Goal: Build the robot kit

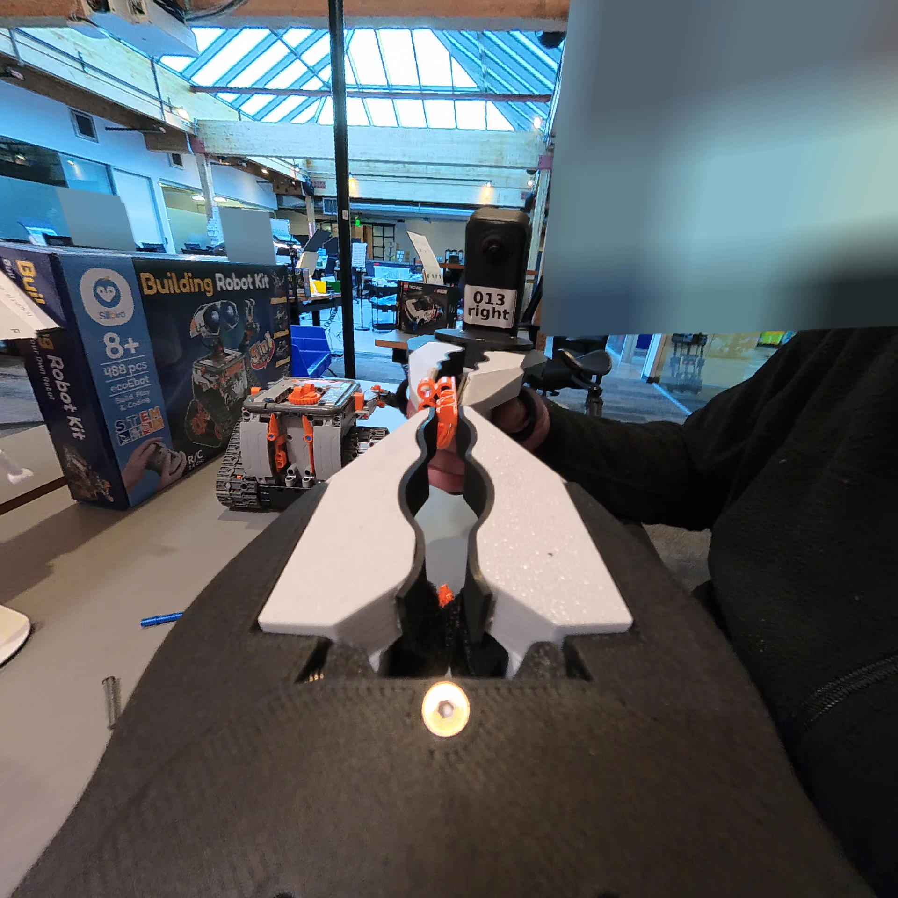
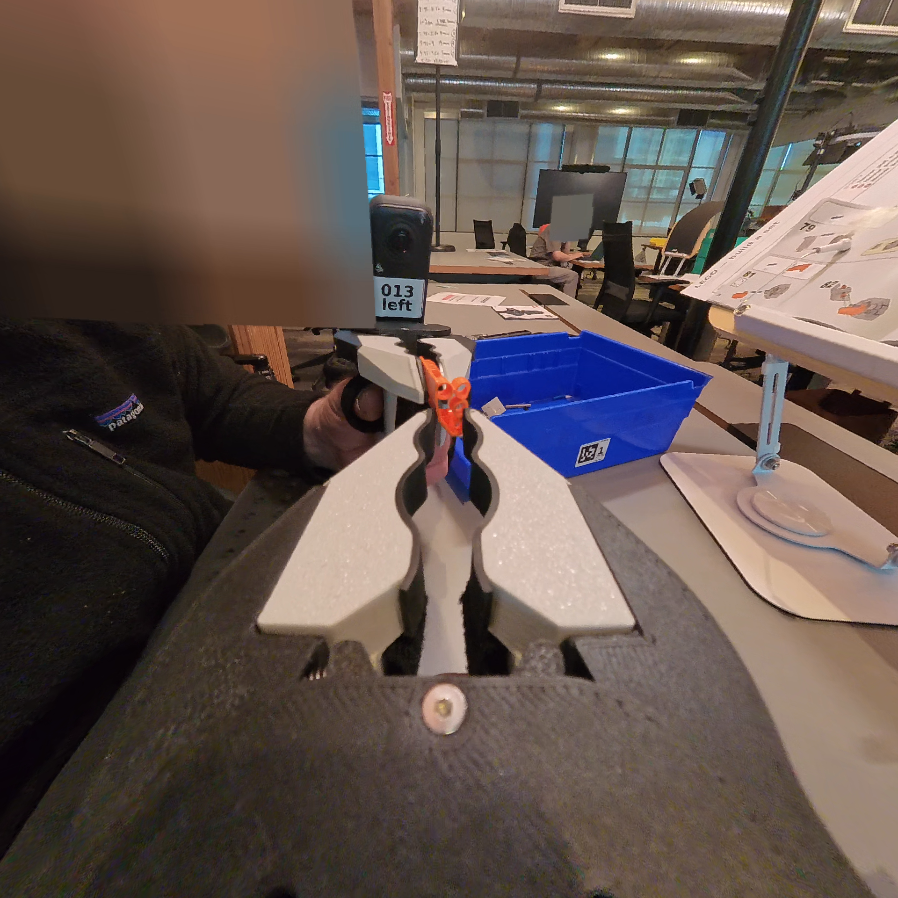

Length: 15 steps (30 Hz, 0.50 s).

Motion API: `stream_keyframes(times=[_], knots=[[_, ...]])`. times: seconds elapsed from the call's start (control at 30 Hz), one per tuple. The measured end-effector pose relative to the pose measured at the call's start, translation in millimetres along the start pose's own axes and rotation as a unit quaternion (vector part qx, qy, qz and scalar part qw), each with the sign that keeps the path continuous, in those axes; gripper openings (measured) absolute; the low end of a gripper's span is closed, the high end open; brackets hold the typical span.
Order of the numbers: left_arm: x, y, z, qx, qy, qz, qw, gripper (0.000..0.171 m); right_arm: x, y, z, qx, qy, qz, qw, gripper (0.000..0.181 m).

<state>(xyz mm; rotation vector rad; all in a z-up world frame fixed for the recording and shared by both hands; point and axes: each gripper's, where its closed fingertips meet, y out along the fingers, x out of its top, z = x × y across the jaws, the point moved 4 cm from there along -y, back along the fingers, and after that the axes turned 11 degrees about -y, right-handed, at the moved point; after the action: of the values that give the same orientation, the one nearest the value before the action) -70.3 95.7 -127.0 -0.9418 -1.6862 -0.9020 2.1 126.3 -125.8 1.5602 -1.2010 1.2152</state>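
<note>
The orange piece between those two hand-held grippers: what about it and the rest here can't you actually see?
- Orange piece: both views, fingertips cover its grasped parts, so its full shape is unclear.
- Left hand-held gripper and right hand-held gripper each hide the table below.
- Blue bin: right wrist view, contents too small.
- Tracked toy robot: left wrist view, its right side hidden by the gripper finger.

Small orange glossy plastic toy part; grainy matt white plastic fingers w/ coarse black printed base; smooth blue plastic bin; matt grey tabletop; glossy cardboard kit box.
</note>
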Motion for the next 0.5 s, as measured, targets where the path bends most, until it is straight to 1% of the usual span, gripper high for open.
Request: stream_keyframes(times=[0.5], knots=[[-1.3, 0.3, 1.0, -0.003, -0.006, 0.001, 1.000, 0.004, -3.5, 1.5, 0.5, -0.004, -0.009, 0.019, 1.000, 0.009]])
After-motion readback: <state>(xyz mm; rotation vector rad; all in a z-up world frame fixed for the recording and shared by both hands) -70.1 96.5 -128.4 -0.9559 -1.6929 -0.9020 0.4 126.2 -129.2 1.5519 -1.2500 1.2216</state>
